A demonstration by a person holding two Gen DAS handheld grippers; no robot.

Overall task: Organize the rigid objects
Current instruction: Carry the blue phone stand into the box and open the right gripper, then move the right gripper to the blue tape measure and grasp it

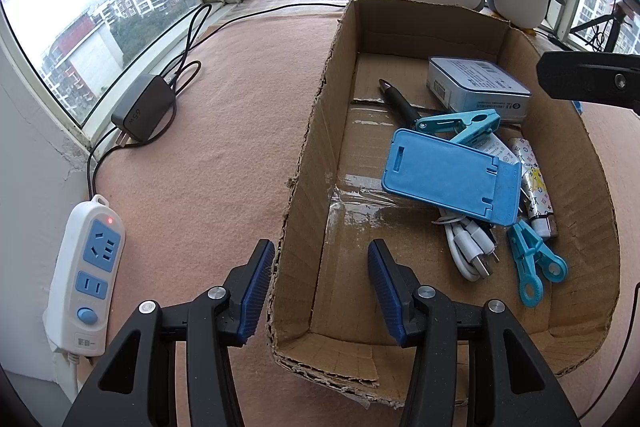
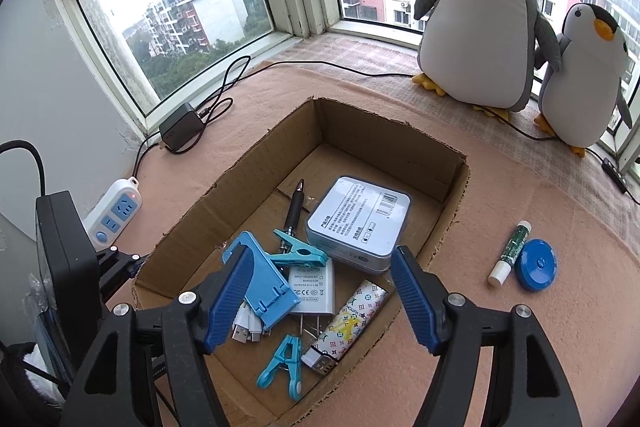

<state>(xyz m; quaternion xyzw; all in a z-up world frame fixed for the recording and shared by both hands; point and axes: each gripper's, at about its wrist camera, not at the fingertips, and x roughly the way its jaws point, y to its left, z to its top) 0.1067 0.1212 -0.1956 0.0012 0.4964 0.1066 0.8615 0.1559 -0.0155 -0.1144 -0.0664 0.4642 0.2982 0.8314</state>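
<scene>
Left tongs (image 1: 320, 291) straddle the near-left wall of the brown cardboard box (image 1: 316, 131), released. Right tongs (image 2: 320, 291) hang released above the box contents.

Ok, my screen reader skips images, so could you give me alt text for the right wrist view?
An open right gripper hovers over a cardboard box holding a tin, blue clips and a lighter. A glue stick and blue disc lie outside.
</scene>
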